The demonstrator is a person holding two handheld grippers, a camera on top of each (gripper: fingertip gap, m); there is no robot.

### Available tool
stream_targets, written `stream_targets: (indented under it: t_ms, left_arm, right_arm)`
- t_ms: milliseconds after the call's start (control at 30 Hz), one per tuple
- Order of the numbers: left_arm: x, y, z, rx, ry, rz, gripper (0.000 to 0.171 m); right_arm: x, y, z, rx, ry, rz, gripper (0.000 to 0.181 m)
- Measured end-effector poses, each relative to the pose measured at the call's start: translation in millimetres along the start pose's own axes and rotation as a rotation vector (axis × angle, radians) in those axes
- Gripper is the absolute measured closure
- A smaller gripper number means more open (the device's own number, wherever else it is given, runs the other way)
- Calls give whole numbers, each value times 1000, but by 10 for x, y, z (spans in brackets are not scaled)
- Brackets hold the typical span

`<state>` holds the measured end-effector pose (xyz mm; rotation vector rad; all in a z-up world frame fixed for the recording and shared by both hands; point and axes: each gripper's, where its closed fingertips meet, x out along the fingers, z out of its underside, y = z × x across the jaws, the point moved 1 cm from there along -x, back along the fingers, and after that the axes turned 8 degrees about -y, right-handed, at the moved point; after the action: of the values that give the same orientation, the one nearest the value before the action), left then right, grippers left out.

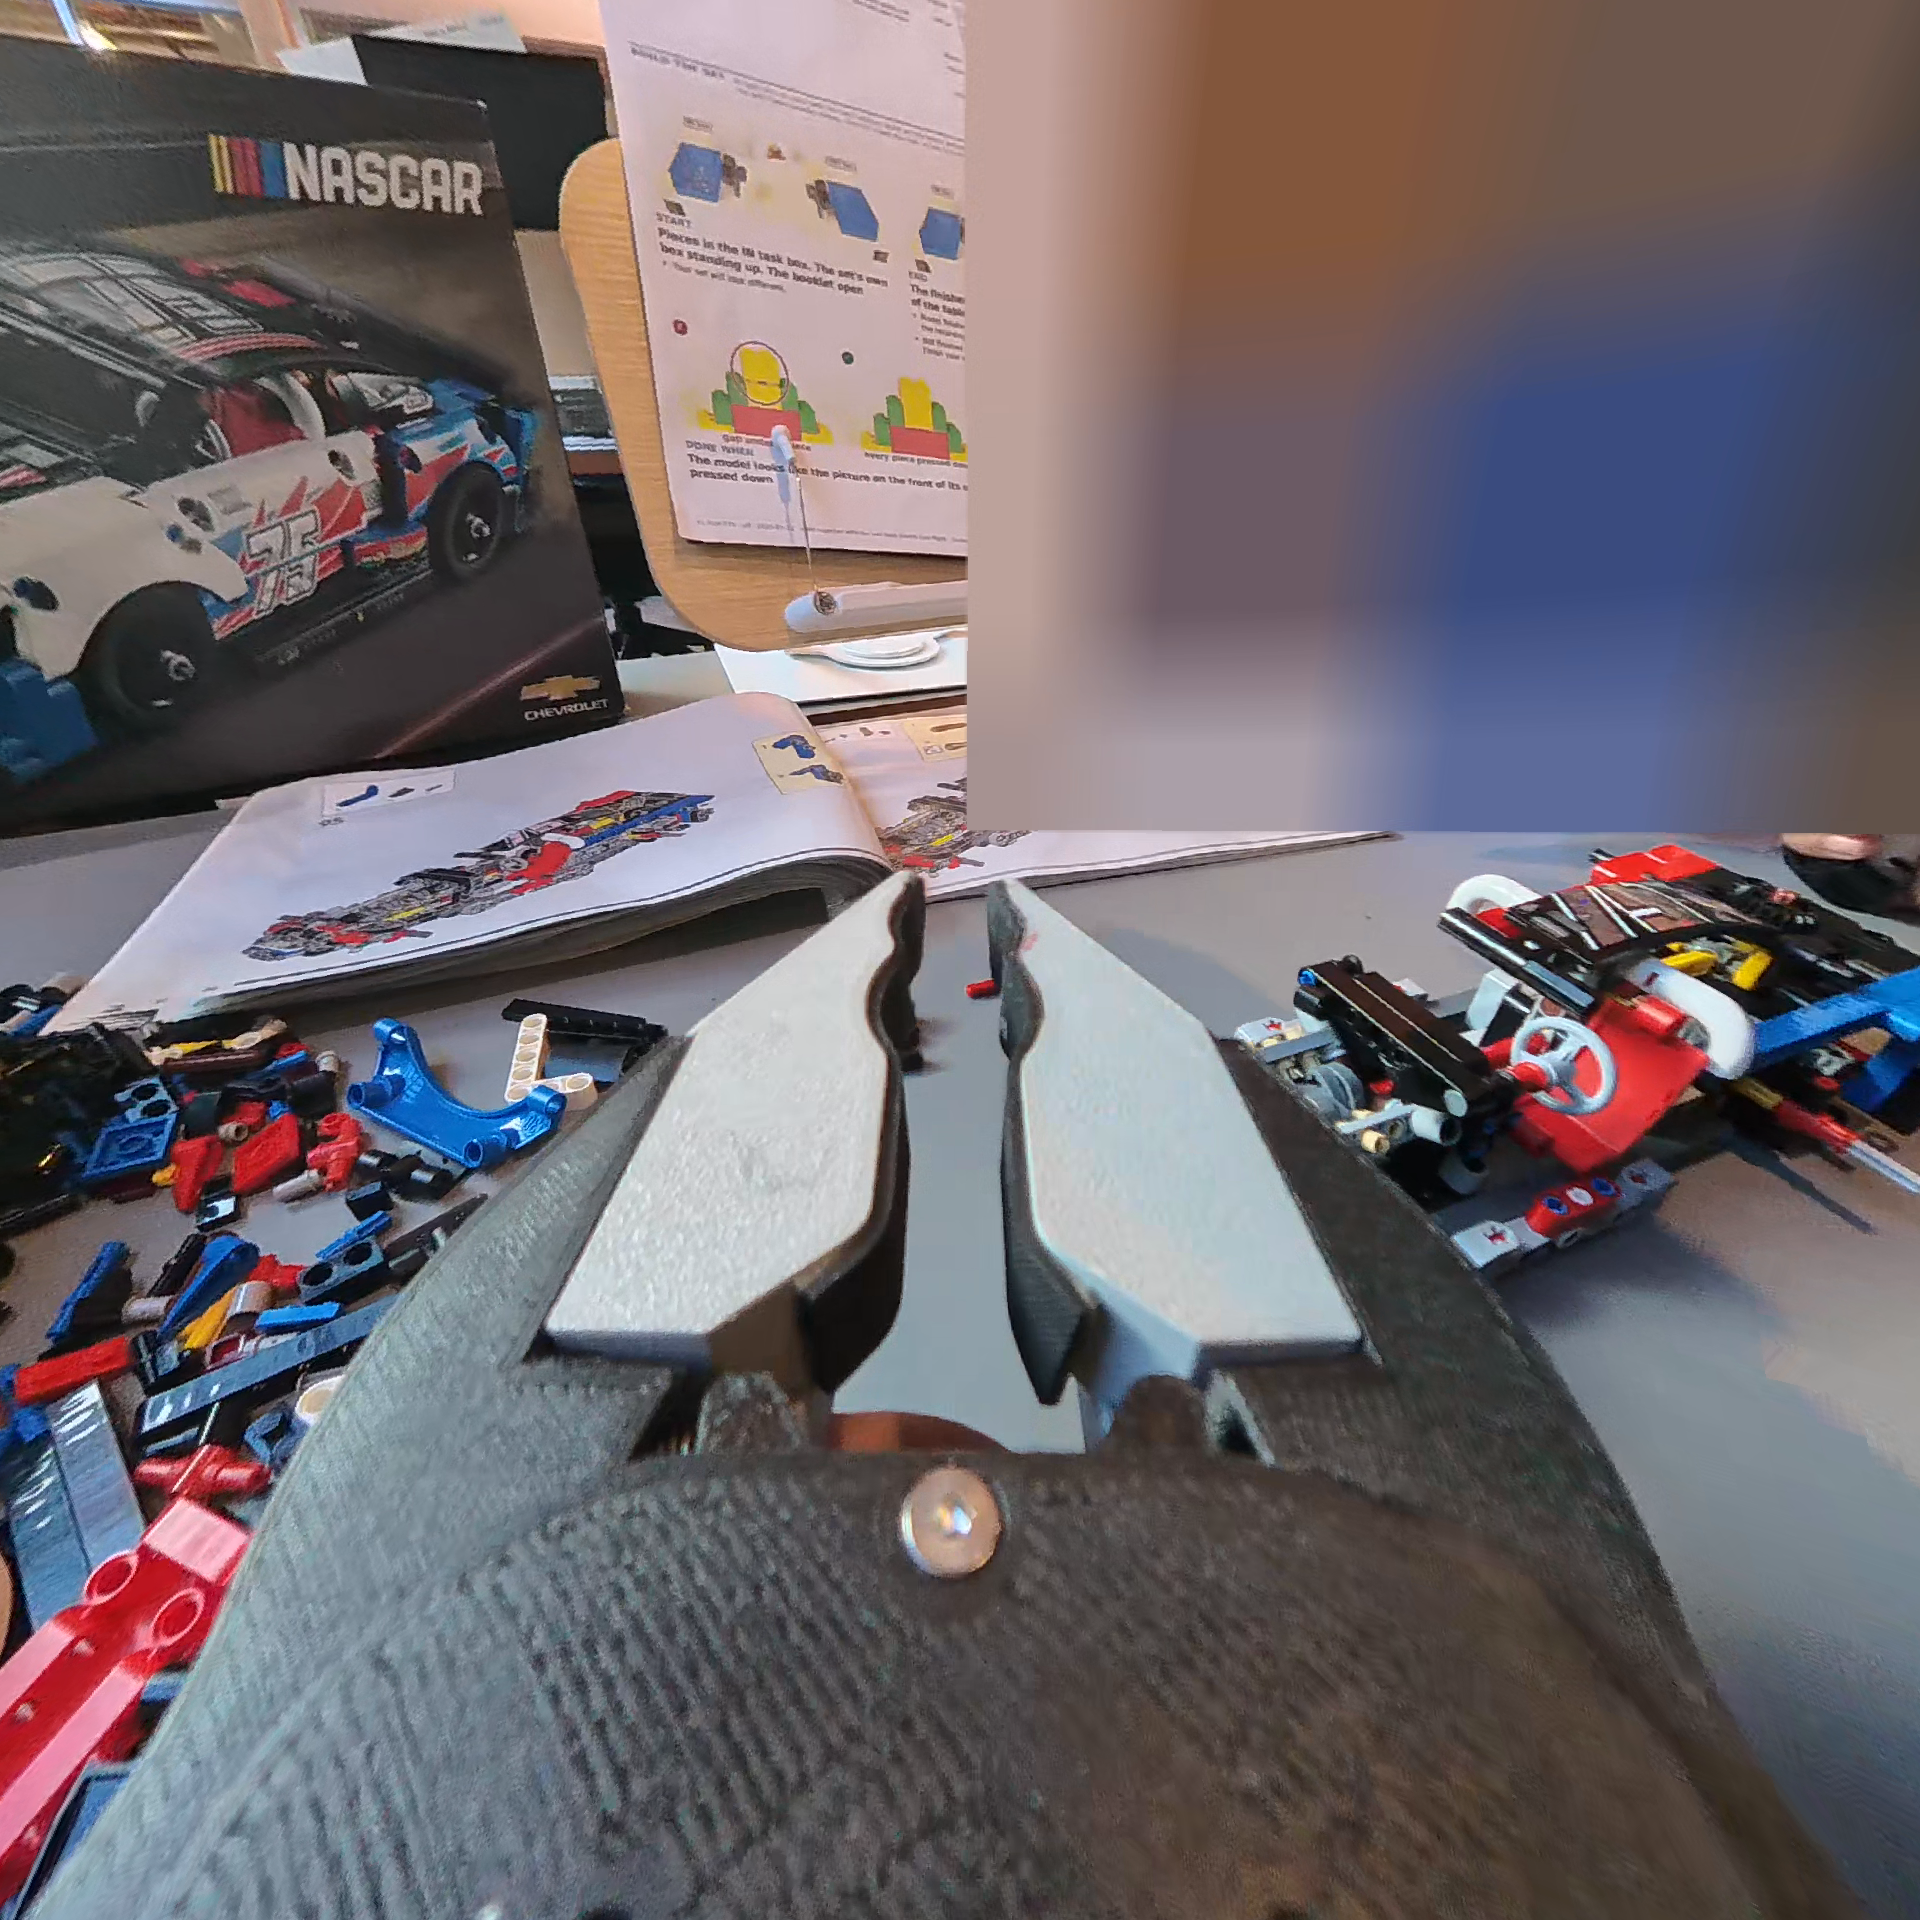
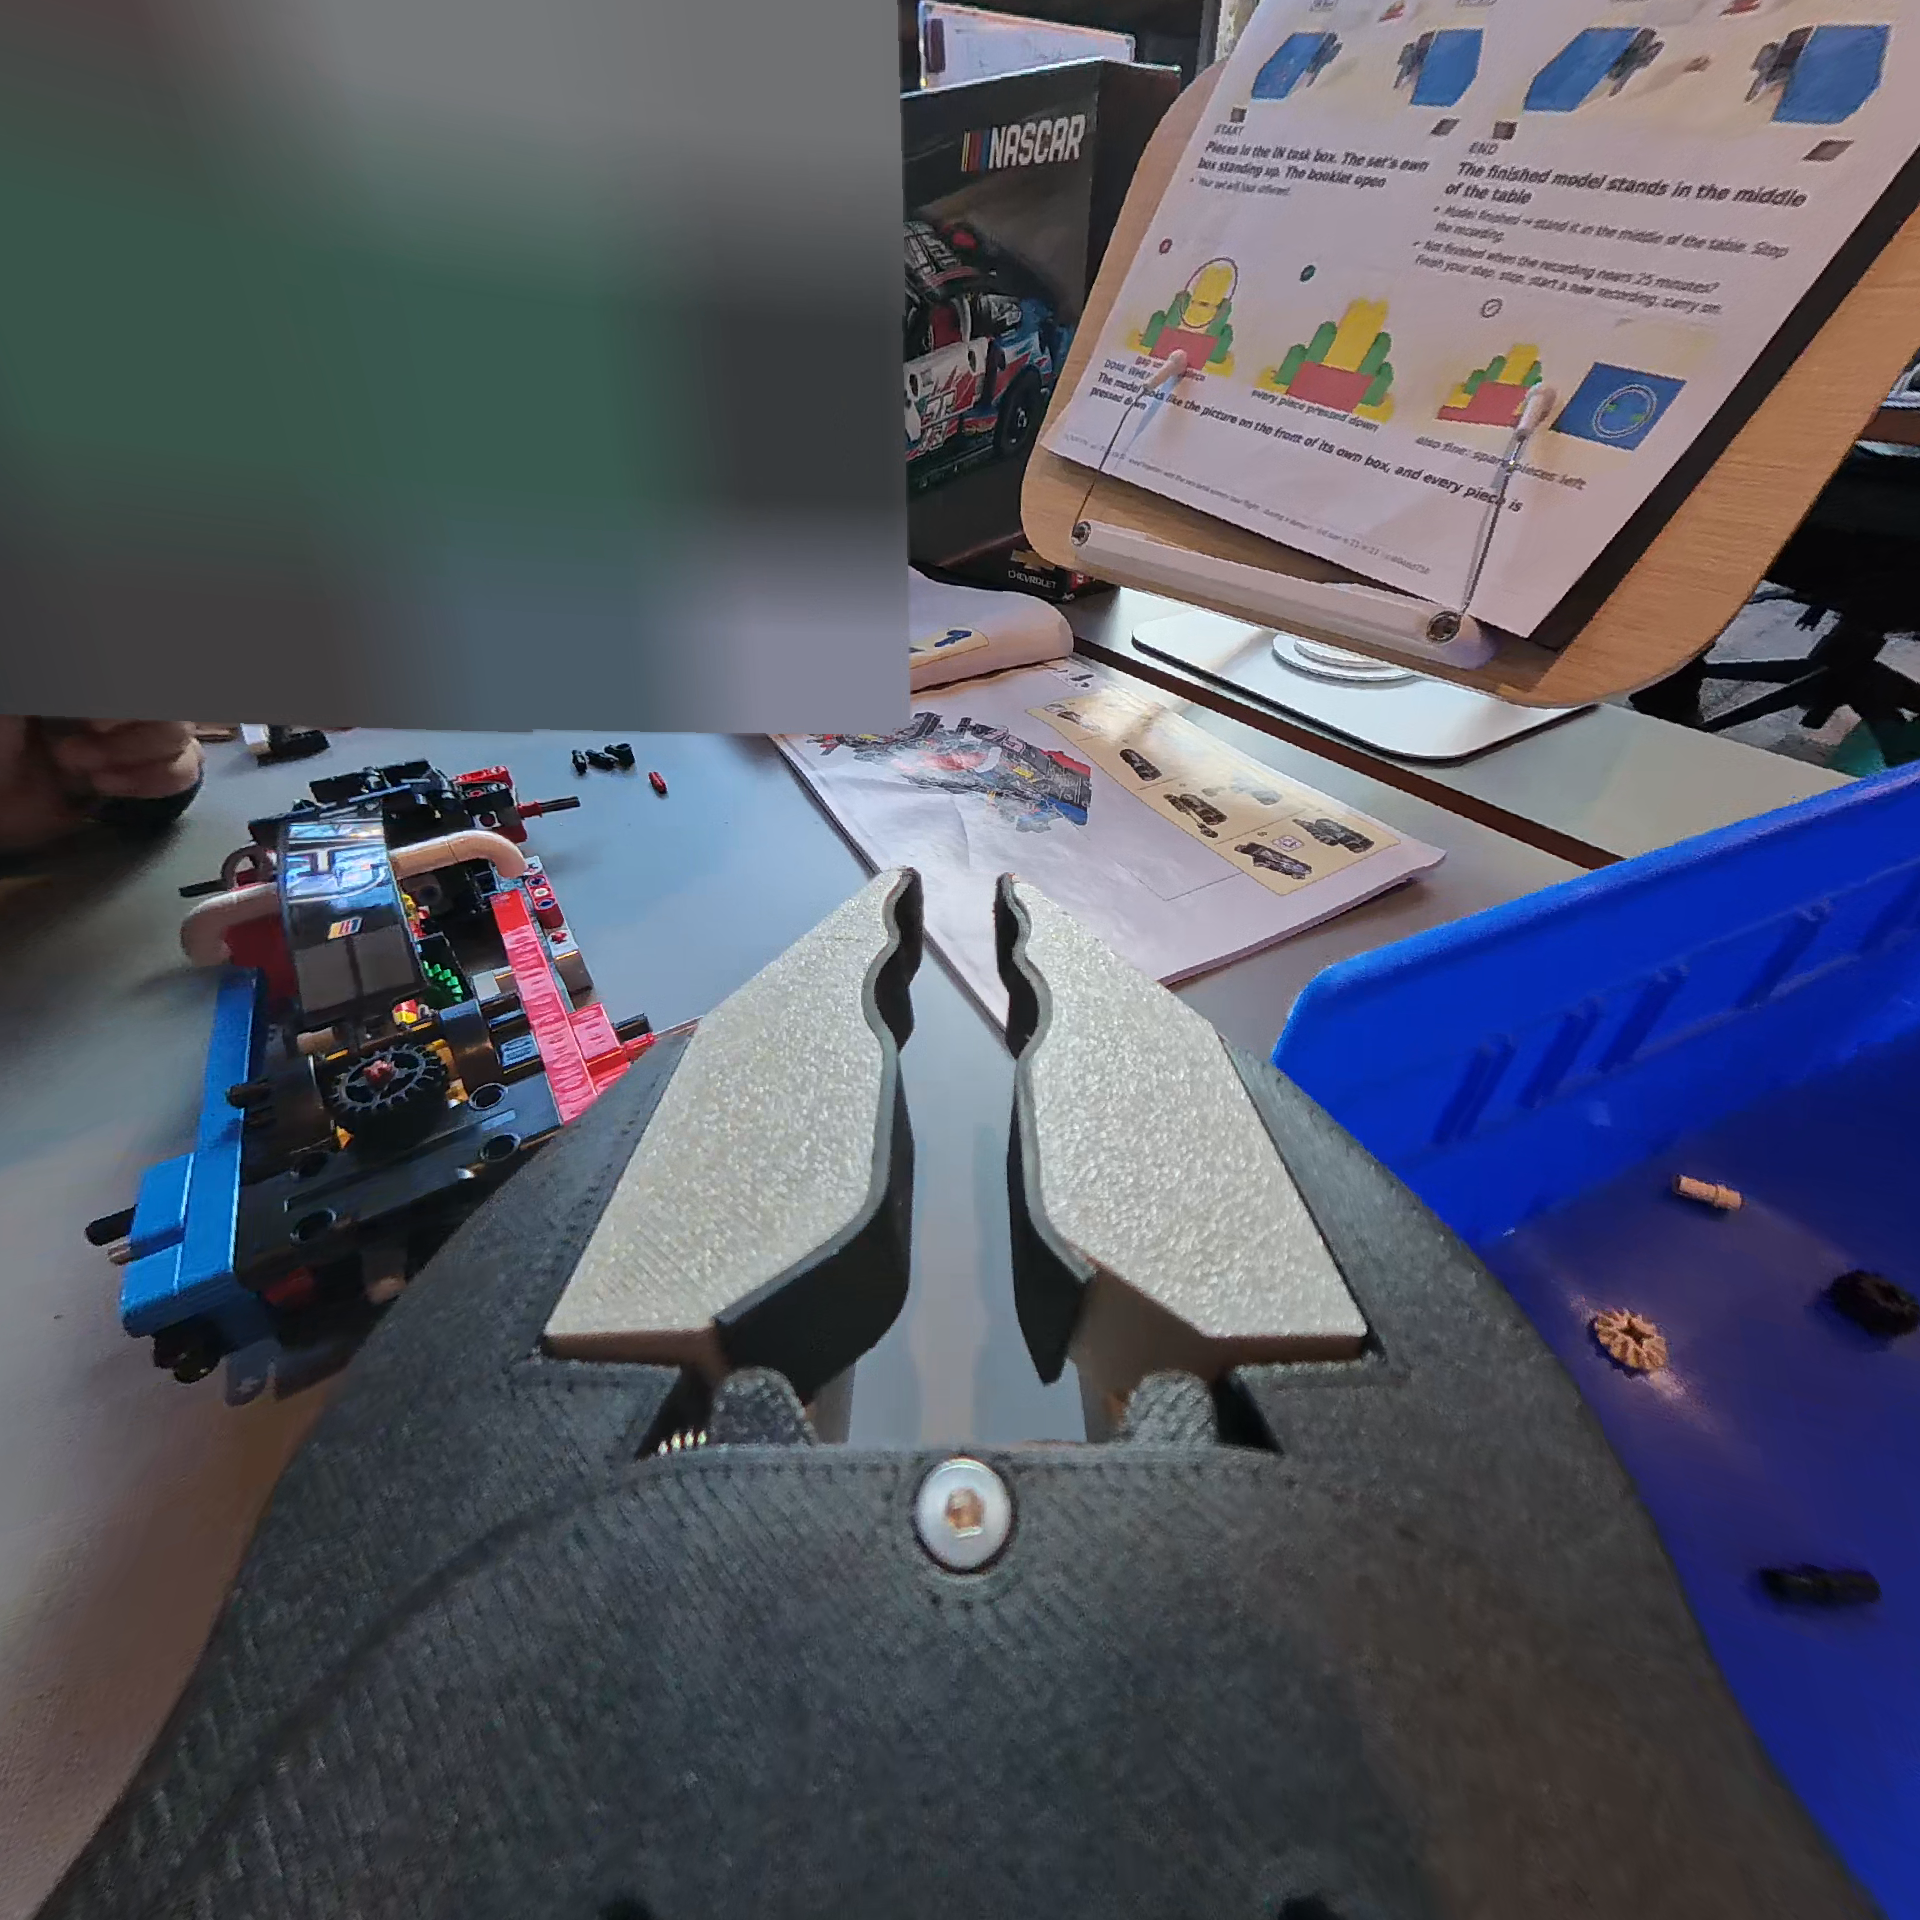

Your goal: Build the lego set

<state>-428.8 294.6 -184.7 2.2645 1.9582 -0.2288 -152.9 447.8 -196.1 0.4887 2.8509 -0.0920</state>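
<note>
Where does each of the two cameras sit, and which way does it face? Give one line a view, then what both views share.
Left wrist view: sits on the left gripper, low over the table, facing the open booklet; loose pieces lie left, the part-built car right; empty fingers show.
Right wrist view: sits on the right gripper, facing the booklet's far page; blue bin right; empty fingers show.
Shared: car, booklet, set box, instruction stand.

Grey table (image 1: 1714, 1455): pieces (image 1: 208, 1195), booklet (image 1: 499, 862), model (image 1: 1621, 1049).
</note>
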Motion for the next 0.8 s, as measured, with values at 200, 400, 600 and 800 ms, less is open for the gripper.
stream_targets:
  t_ms: [200, 400, 600, 800]
  left_arm:
    - [12, 21, 3, -10, -4, 35, 163]
    - [-12, 20, -15, -1, 15, 24, 163]
    - [-13, 24, -19, 5, 17, 19, 164]
    - [7, 26, -21, 3, 16, 29, 165]
  right_arm:
    - [144, -17, 15, -33, -40, -9, 164]
    - [214, -78, 18, -76, -53, -17, 163]
    - [166, -34, -28, -30, -12, -26, 163]
    - [176, -53, -20, -37, -18, -38, 163]
